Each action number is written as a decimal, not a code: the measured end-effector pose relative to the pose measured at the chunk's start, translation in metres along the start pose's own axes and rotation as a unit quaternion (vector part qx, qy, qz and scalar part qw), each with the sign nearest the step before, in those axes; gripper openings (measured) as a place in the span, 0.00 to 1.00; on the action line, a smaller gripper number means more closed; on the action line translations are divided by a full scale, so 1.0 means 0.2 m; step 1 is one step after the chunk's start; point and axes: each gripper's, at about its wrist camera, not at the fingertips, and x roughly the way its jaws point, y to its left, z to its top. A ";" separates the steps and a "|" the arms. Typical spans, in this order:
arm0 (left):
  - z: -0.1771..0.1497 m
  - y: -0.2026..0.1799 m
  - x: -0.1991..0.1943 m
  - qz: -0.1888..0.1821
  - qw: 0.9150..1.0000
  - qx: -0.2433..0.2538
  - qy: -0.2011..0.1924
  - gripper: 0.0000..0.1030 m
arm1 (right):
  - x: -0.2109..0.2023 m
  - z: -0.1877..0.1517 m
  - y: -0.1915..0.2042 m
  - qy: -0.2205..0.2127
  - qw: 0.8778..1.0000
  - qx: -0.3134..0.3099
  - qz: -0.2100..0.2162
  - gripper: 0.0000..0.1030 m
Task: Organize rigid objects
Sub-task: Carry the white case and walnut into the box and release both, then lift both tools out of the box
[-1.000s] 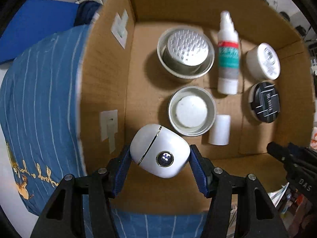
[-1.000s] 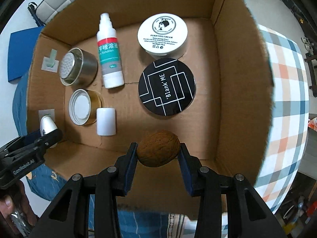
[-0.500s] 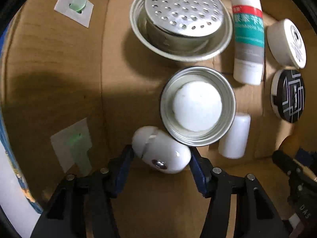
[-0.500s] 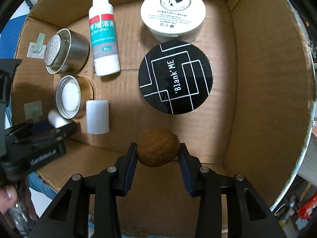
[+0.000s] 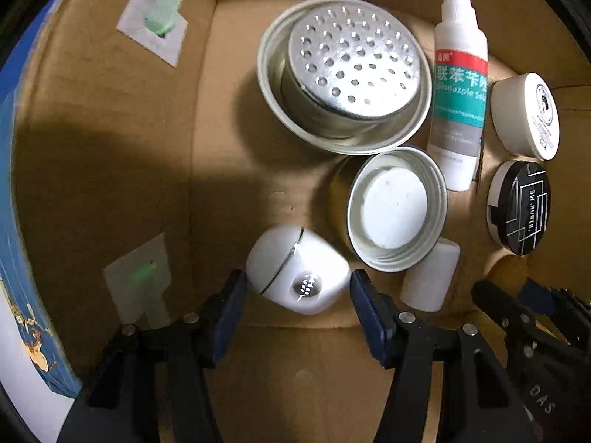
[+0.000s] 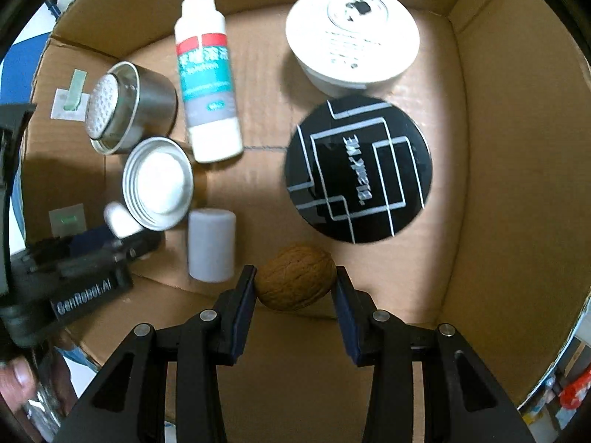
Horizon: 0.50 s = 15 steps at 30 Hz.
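I have both grippers down inside the cardboard box point(image 6: 491, 118), each carrying one item, so I judge this to be the placing step for two things at once.

My left gripper point(image 5: 297, 297) has its fingers closed around a white egg-shaped case point(image 5: 295, 275), low in the near-left corner of the box, just beside the open metal tin point(image 5: 397, 208) with a white disc in it. I cannot tell whether the case already rests on the box floor. My right gripper point(image 6: 293, 289) grasps a walnut point(image 6: 295, 277) between its pads, near the front wall, between the white cap point(image 6: 211, 244) and the round black tin point(image 6: 358, 168).

Already lying in the box are the perforated metal strainer point(image 5: 351, 70), the spray bottle point(image 5: 460, 88) and the white cream jar point(image 6: 352, 37), set in loose rows.

Next I would lower each piece until it sits on the cardboard, then open the fingers gently. The walnut is round and may roll once freed, so I would settle it close to the cap or the front wall before letting go. The case has a curved shell too and sits tight against the tin; I would draw the left fingers straight back so they do not nudge either.
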 end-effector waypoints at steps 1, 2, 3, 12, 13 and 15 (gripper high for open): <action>-0.01 -0.01 -0.02 -0.001 1.000 -0.002 -0.003 0.55 | 0.00 0.01 0.00 -0.001 1.000 0.002 0.002 0.43; -0.02 -0.01 -0.04 -0.004 1.000 -0.003 -0.007 0.55 | 0.00 0.03 0.02 -0.001 1.000 0.005 0.003 0.43; -0.03 -0.01 -0.08 -0.006 1.000 -0.003 -0.012 0.56 | 0.00 0.04 0.02 0.000 1.000 0.007 0.004 0.43; -0.11 -0.08 -0.34 -0.006 0.996 0.004 -0.084 0.80 | -0.09 0.06 -0.01 -0.025 0.999 0.013 -0.018 0.67; -0.13 -0.07 -0.37 -0.003 0.996 0.004 -0.091 0.84 | -0.11 0.05 -0.02 -0.028 0.999 0.013 -0.021 0.73; -0.18 -0.09 -0.42 -0.002 0.994 0.002 -0.107 0.90 | -0.14 0.03 -0.03 -0.034 0.999 0.014 -0.028 0.80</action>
